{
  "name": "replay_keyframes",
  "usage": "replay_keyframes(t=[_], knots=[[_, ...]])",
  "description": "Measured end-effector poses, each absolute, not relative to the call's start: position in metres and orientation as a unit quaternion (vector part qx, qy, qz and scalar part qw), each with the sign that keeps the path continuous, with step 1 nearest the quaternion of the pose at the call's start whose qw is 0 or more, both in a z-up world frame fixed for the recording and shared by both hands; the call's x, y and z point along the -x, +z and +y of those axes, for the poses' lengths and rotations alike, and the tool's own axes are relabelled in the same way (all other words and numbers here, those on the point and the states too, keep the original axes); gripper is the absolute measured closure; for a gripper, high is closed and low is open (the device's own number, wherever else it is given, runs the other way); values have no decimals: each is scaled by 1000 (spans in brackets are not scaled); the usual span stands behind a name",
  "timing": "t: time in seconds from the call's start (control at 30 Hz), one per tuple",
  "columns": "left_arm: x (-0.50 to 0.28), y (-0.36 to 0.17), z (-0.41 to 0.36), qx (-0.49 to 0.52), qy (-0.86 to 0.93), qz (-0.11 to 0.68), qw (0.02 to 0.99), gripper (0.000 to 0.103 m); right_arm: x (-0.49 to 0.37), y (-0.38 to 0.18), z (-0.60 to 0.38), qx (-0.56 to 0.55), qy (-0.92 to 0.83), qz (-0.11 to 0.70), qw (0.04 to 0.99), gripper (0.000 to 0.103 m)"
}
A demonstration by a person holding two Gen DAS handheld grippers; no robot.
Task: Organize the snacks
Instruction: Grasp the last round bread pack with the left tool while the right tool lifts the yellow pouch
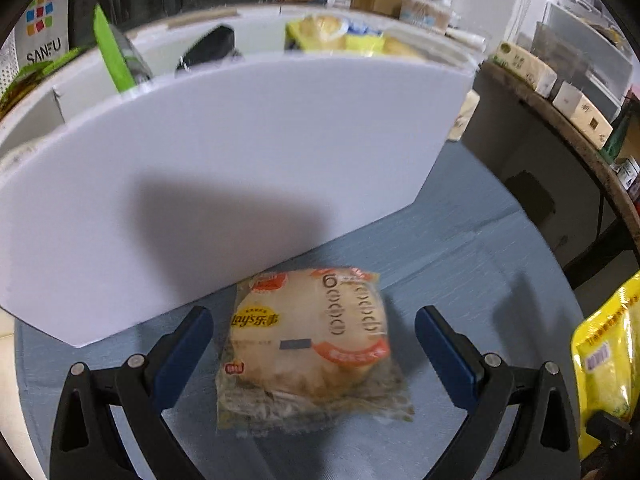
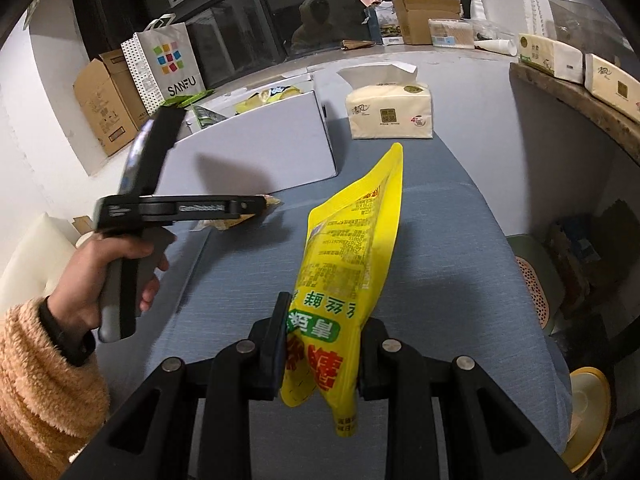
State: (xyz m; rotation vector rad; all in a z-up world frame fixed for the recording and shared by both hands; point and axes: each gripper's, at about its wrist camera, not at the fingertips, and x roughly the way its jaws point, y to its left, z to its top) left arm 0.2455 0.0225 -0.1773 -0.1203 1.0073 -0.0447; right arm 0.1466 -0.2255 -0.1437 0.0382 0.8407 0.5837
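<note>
L hand [image 2: 116,272], fuzzy sleeve [image 2: 44,364], holds the left gripper [image 1: 314,344] – jaws wide apart, bun pack [image 1: 308,344] between them, untouched, flat on the blue table [image 1: 460,248] against the white box [image 1: 224,184] front wall. Snacks sit in the box. R of it, right gripper [image 2: 320,354] – jaws clamped on the yellow pouch [image 2: 352,256], held up over mid table. Tissue pack [image 2: 390,110] at the far edge.

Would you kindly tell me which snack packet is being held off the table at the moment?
The yellow pouch, clamped in the right tool. The Lay's packet lies on the blue table between the left tool's open jaws.
</note>
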Motion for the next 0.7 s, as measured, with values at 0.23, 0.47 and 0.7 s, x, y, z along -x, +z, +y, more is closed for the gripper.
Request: replay_keyframes(t=[0.23,0.47,0.7], knots=[[-247,-181,33,73,-38,480,873,25,-147,-144,-223,-13,282,401,871,75],[-215,-165,32,63,-74,442,892,26,-146,-144,-224,-15,284,402,870,75],[-146,-126,25,59,-87,379,919,26,-146,-141,-223,-22,289,399,870,75]])
